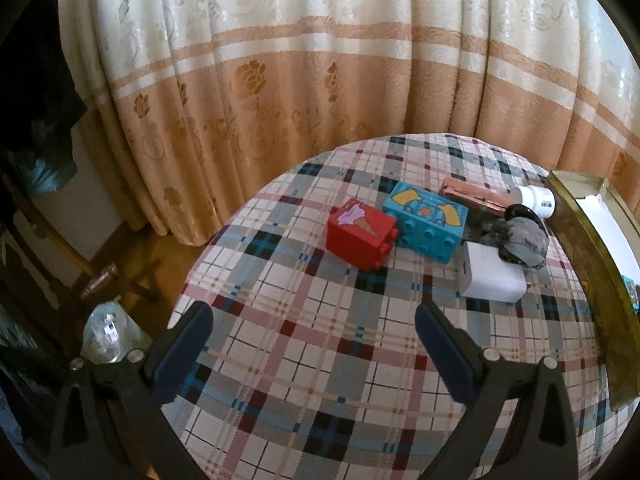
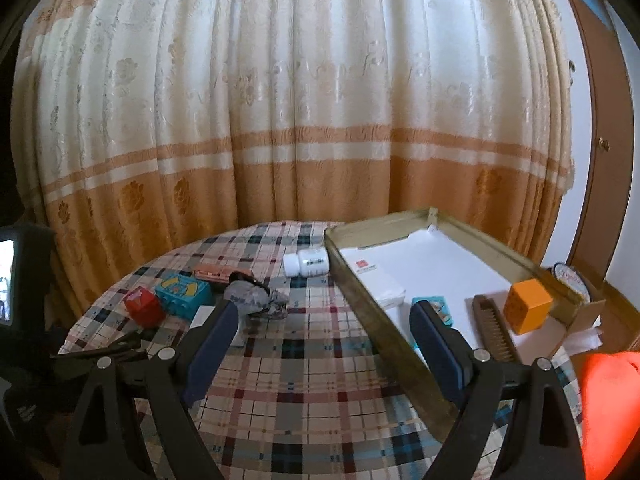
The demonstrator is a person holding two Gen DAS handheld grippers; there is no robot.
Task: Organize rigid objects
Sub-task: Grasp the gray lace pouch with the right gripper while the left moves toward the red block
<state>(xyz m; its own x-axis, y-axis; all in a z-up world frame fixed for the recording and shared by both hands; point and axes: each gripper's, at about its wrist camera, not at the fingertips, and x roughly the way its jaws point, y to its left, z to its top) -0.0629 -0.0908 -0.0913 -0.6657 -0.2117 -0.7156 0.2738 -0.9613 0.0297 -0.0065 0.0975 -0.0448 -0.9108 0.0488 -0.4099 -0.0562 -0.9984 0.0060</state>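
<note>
We hold the left gripper (image 1: 314,320) above the plaid-covered worktop (image 1: 320,380) with its fingers (image 1: 188,344) spread wide and nothing between them. Ahead of it lies a cluster of things: a red block (image 1: 360,234) touching a blue block (image 1: 428,220), a white box (image 1: 490,276) just to the right, a grey crumpled lump (image 1: 522,240) behind the box, a brown flat case (image 1: 472,196) and a white bottle (image 1: 536,200) lying on its side at the far edge. Our right gripper (image 2: 322,328) hovers with its fingers (image 2: 434,344) also spread and empty, one on each side of the near wall of a shallow tray (image 2: 384,320). Inside the tray sit an orange cube (image 2: 526,306), a brown brush (image 2: 494,330) just beside it and a small blue card (image 2: 438,304). A curtain (image 2: 300,100) hangs behind the worktop.
</note>
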